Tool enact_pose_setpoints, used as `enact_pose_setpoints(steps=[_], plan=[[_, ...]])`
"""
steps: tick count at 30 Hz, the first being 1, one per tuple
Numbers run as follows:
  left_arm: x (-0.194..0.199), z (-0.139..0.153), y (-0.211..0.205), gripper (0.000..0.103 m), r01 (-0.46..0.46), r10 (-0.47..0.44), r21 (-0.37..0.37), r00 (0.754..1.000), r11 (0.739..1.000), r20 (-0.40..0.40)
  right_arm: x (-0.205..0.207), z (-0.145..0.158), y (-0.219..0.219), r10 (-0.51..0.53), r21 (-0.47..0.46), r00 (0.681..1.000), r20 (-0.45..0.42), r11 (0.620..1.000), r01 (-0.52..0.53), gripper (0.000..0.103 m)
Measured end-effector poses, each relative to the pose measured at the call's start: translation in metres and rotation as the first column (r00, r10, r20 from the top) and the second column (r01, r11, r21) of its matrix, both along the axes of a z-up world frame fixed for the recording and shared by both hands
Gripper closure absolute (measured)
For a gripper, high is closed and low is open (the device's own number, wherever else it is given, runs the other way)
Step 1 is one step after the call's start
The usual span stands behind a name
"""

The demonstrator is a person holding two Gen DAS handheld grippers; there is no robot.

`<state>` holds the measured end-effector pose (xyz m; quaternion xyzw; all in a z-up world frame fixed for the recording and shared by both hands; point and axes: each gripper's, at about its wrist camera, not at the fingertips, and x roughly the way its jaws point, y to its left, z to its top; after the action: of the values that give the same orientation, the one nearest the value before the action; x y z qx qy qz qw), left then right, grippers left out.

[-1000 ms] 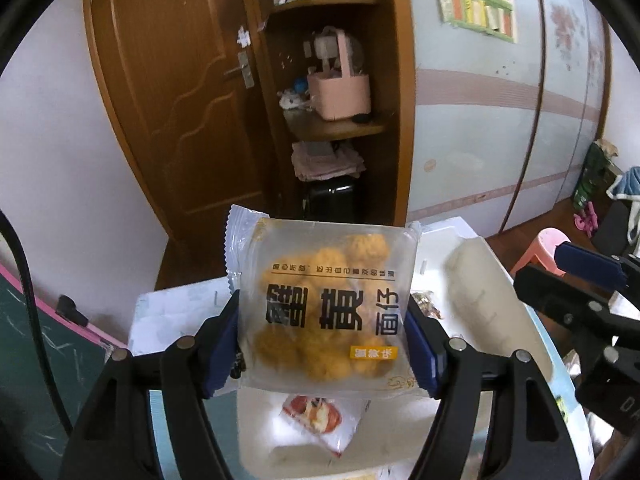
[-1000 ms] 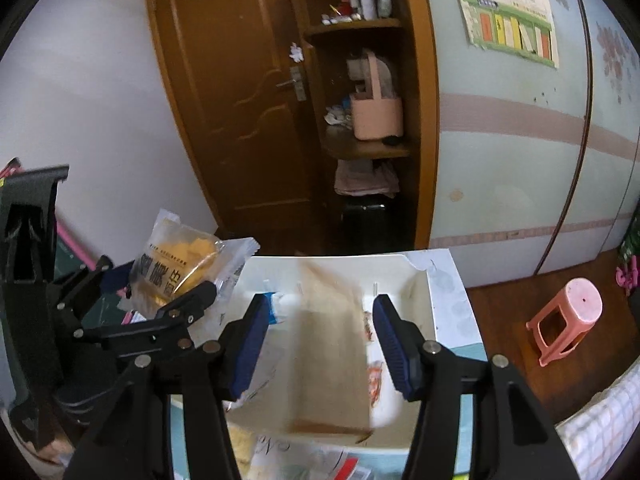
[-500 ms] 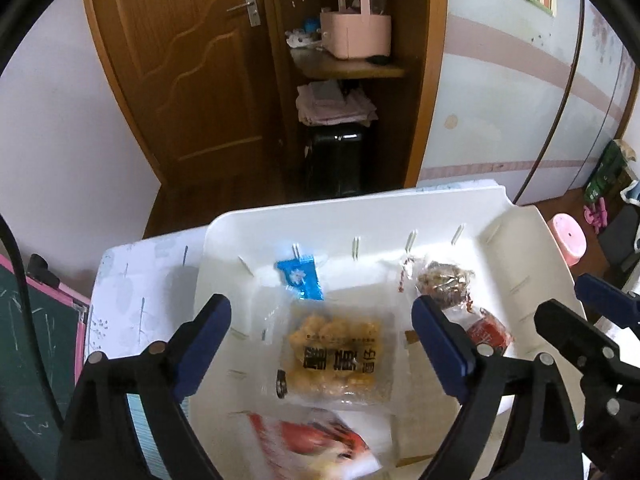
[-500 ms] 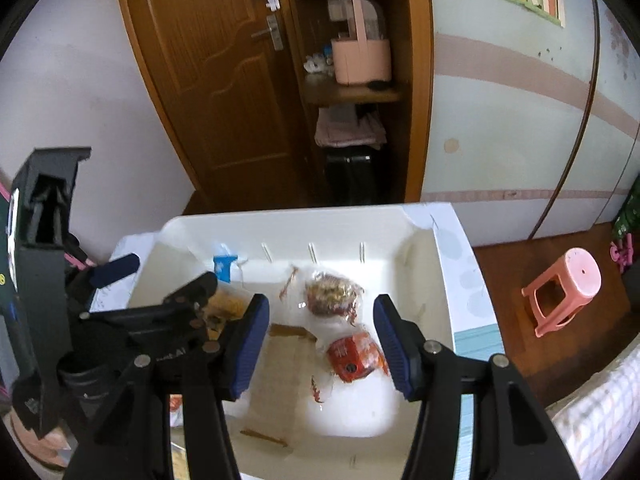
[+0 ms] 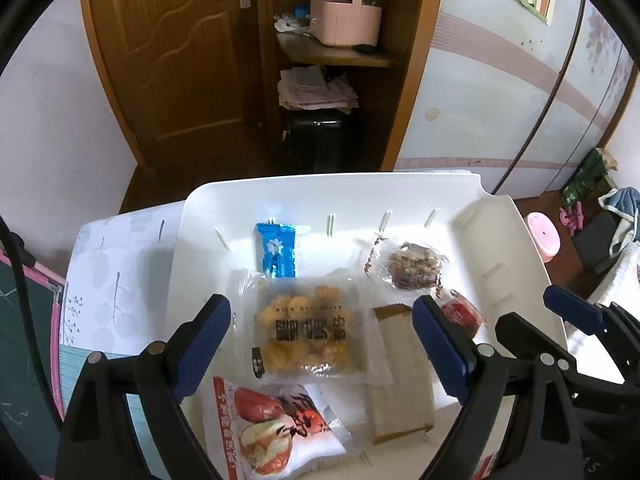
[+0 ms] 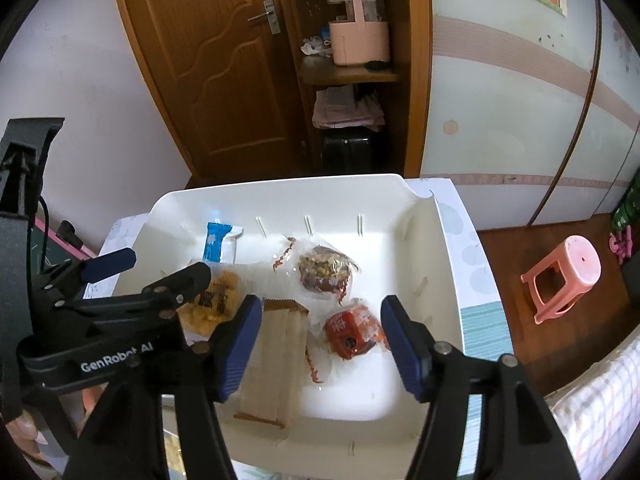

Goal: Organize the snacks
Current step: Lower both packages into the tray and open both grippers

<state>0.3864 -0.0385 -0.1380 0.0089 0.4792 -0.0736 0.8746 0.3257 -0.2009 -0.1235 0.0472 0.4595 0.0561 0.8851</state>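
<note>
Left wrist view shows my left gripper (image 5: pixel 320 340) spread wide above the white tray (image 5: pixel 500 248), its jaws empty and clear of everything. Directly below lies the clear packet of yellow puffs (image 5: pixel 306 334), flat on the tray floor. A blue wrapped sweet (image 5: pixel 276 250) sits just beyond it near the far wall. A beige wafer pack (image 5: pixel 400 372) lies beside the puffs, a red-and-white date packet (image 5: pixel 276 424) at the near edge. Further right I see a clear-wrapped nut cake (image 5: pixel 414 266) and a red wrapped snack (image 5: pixel 460 316).

From the right wrist, my right gripper (image 6: pixel 316 344) hangs over the same tray, jaws opening, nothing pressed between the pads; the red snack and the wafer pack's edge lie beneath the gap. A pink stool (image 6: pixel 564 276) stands on the wooden floor (image 6: pixel 540 360) well apart.
</note>
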Motion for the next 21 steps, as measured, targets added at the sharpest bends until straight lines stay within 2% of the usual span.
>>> enact_pose_setpoints(steps=[9,16,21], plan=[[-0.022,0.018,0.004,0.011,0.005,-0.005,0.013,1.0,1.0,0.014,-0.022,0.012,-0.005,-0.019,0.01,1.0,0.005,1.0,0.019,0.039],[-0.059,0.056,0.022,0.011,-0.01,0.01,0.002,0.999,1.0,0.052,-0.06,0.038,-0.009,-0.024,0.021,0.999,0.032,0.999,0.024,0.039],[-0.107,0.087,0.042,0.011,-0.009,0.01,-0.017,0.996,1.0,0.088,-0.104,0.061,-0.009,-0.028,0.013,0.996,0.083,1.0,0.027,0.039]])
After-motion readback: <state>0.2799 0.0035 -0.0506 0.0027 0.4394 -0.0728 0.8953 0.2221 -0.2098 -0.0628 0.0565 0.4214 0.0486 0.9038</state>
